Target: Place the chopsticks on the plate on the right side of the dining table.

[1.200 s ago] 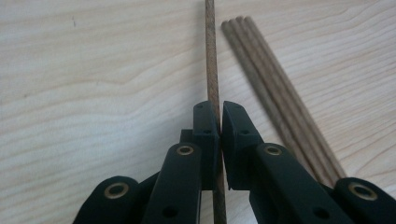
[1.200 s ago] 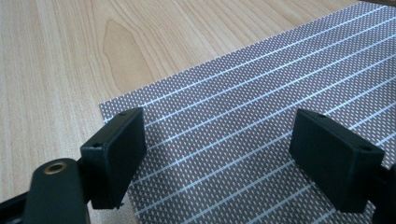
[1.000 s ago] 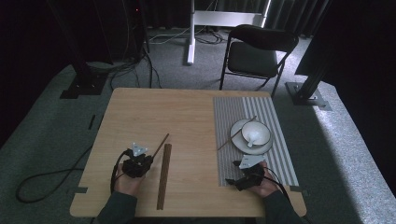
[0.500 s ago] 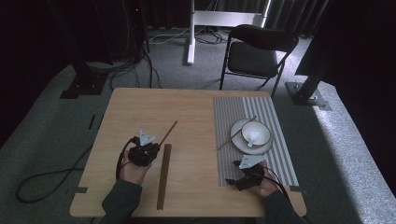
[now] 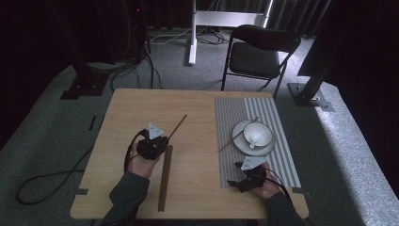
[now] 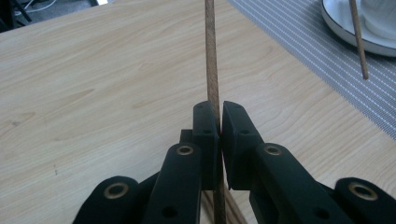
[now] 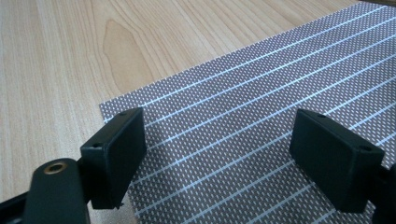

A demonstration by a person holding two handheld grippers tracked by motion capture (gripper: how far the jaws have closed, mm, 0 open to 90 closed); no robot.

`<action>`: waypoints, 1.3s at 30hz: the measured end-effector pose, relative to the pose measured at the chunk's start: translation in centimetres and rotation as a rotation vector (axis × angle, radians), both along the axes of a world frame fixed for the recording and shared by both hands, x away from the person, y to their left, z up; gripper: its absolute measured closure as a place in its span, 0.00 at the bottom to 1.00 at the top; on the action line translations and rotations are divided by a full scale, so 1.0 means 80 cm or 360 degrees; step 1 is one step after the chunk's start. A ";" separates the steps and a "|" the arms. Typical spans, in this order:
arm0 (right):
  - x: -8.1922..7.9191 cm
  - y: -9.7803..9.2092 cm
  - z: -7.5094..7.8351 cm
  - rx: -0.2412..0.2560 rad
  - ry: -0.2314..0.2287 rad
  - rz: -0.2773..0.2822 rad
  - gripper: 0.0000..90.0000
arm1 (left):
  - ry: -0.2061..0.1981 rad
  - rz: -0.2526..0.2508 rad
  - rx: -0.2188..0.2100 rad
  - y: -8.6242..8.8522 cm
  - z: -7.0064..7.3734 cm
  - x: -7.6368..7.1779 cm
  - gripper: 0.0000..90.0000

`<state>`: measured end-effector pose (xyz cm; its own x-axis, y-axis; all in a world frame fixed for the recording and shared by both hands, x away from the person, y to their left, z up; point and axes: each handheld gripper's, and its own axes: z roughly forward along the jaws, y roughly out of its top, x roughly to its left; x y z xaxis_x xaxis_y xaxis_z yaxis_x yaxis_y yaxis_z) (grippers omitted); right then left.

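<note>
At centre frame the left gripper [image 5: 157, 136] pinches a chopstick [image 6: 211, 56], apparently carrying it toward its mate [image 5: 239, 133] on the plate [image 5: 239, 141] at right, while the right gripper [image 7: 233, 154] waits wide open over the striped placemat [image 7: 261, 107].

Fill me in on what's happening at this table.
A person works with two tools. The left hand-held gripper is shut on a chopstick, held above the wooden table. The right hand-held gripper hangs open over the striped placemat. A second chopstick leans on the plate holding a bowl.

Black tongs [image 6: 219, 126], brass screws, grey sleeves [image 5: 127, 193]
</note>
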<state>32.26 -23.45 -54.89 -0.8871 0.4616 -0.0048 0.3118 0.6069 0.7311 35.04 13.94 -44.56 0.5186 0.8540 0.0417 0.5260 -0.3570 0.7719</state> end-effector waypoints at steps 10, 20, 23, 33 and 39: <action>0.000 0.000 0.000 -0.0001 -0.0005 0.0005 0.20 | -0.0025 -0.0061 0.0018 -0.022 0.010 0.017 0.95; 0.000 0.000 0.000 -0.0001 -0.0005 0.0004 0.20 | -0.0061 -0.0113 0.0006 -0.046 0.025 0.031 0.95; 0.000 0.000 0.000 -0.0001 -0.0007 0.0005 0.20 | -0.0058 -0.0129 -0.0007 -0.053 0.025 0.035 0.95; 0.000 0.000 0.000 -0.0001 -0.0007 0.0005 0.20 | -0.0041 -0.0179 -0.0028 -0.081 0.021 0.046 0.95; 0.000 0.000 0.000 -0.0001 -0.0005 0.0004 0.20 | -0.0037 -0.0203 -0.0035 -0.094 0.020 0.052 0.95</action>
